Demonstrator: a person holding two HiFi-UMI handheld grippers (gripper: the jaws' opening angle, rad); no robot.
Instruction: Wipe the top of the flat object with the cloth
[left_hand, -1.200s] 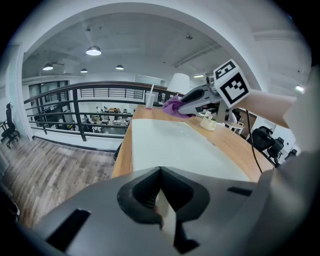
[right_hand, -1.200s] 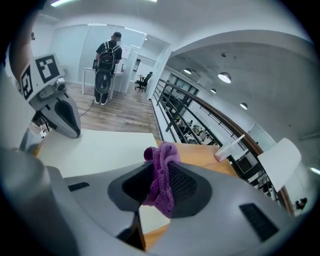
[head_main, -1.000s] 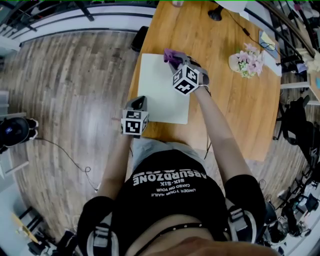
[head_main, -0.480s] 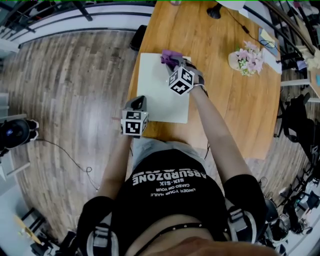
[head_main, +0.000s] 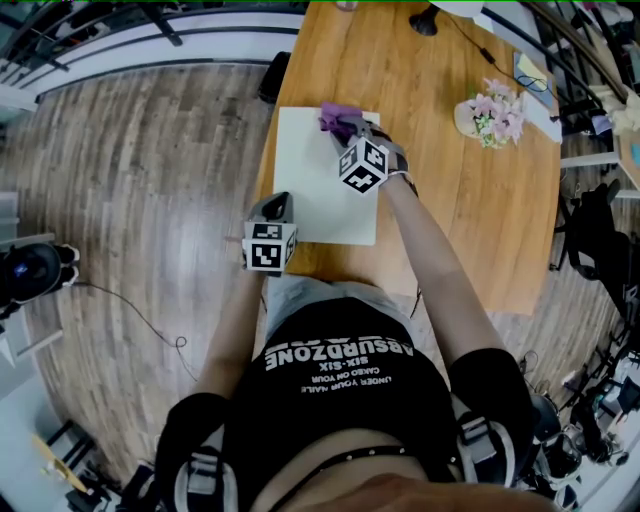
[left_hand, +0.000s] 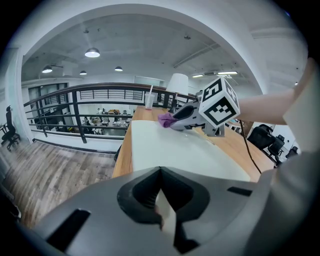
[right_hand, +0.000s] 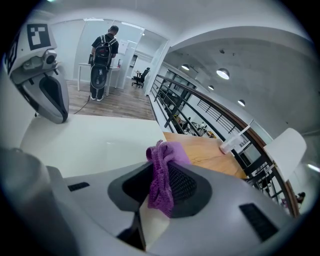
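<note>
A white flat board (head_main: 318, 185) lies on the wooden table (head_main: 450, 200), near its left edge. My right gripper (head_main: 347, 128) is shut on a purple cloth (head_main: 333, 117) and presses it onto the board's far edge. In the right gripper view the cloth (right_hand: 162, 182) hangs bunched between the jaws above the board (right_hand: 90, 145). My left gripper (head_main: 278, 207) is at the board's near left corner, its jaws shut on the board's thin white edge (left_hand: 166, 216). From the left gripper view the cloth (left_hand: 165, 119) shows at the board's (left_hand: 170, 150) far end.
A pot of pink flowers (head_main: 492, 115) stands at the table's right. A cup with a straw (left_hand: 149, 100) and a black lamp base (head_main: 430, 25) are at the far end. A railing (left_hand: 75, 107) runs beyond the table. A person with a backpack (right_hand: 102, 55) stands far off.
My right gripper has slid the cloth a little to the left along the board's far edge. The left gripper has stayed in place.
</note>
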